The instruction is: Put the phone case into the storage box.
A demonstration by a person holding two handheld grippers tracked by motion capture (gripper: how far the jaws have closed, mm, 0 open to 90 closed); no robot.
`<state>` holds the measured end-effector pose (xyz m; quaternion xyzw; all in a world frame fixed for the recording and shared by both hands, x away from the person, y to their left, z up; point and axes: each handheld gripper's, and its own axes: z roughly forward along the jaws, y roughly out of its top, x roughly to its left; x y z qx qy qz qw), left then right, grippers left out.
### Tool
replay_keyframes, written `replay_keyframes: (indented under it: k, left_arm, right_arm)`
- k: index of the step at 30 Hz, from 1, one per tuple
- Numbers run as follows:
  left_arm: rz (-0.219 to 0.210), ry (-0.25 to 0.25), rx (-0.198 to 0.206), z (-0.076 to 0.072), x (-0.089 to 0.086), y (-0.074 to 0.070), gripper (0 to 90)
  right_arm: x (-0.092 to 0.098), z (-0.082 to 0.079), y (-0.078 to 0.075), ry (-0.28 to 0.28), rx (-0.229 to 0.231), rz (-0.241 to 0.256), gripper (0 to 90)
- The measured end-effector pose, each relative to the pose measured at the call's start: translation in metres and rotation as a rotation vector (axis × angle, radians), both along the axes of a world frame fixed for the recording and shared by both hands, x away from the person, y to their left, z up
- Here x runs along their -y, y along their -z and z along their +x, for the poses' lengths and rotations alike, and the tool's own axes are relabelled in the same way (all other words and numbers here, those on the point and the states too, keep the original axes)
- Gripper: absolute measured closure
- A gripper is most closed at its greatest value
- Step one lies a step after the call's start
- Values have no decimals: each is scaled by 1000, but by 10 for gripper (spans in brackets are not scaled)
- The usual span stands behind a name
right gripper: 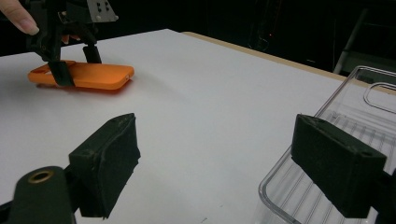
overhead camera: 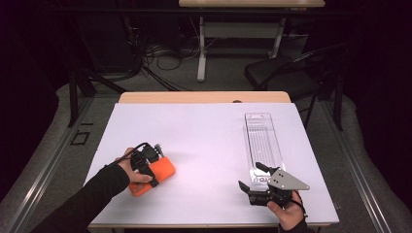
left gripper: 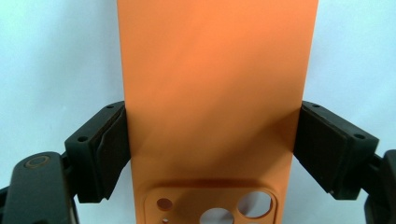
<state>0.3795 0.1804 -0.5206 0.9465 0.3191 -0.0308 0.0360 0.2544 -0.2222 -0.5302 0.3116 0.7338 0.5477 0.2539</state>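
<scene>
An orange phone case (overhead camera: 165,170) lies flat on the white table top (overhead camera: 209,141) at the front left. My left gripper (overhead camera: 155,165) stands over it, shut on its two long sides. In the left gripper view both pads (left gripper: 112,144) press the case (left gripper: 212,84), and its camera cut-out sits near the bottom. My right gripper (overhead camera: 250,175) is at the front right, open with nothing between its jaws, pointing left. The right gripper view shows that gripper (right gripper: 215,126) open, with the case (right gripper: 102,74) and the left gripper (right gripper: 77,65) far off.
A long clear plastic tray (overhead camera: 262,141) lies lengthwise on the right side of the table, its near end just beside my right gripper's jaw; in the right gripper view its ribbed floor (right gripper: 359,112) is at the right. A dark chair (overhead camera: 286,73) stands beyond the table.
</scene>
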Motion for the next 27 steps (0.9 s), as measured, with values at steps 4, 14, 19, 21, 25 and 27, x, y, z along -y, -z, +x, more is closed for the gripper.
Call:
replay_keyframes:
  k: [4, 14, 19, 21, 25, 27]
  left_arm:
    - [1, 13, 10, -2, 1, -7, 163]
    - [-3, 33, 33, -5, 6, -25, 162]
    - [-6, 35, 34, -6, 9, -30, 163]
    - [-4, 39, 28, -5, 9, -31, 163]
    - [0, 43, 23, -6, 12, -33, 163]
    - [2, 56, 16, -6, 14, -35, 163]
  right_arm:
    - [0, 0, 0, -1, -1, 0, 142]
    - [-1, 0, 0, 1, -2, 3, 141]
    - [-1, 0, 0, 2, -2, 5, 141]
    - [-1, 0, 0, 1, -3, 3, 141]
    - [-2, 0, 1, 2, -4, 1, 141]
    - [-3, 1, 1, 3, -3, 3, 141]
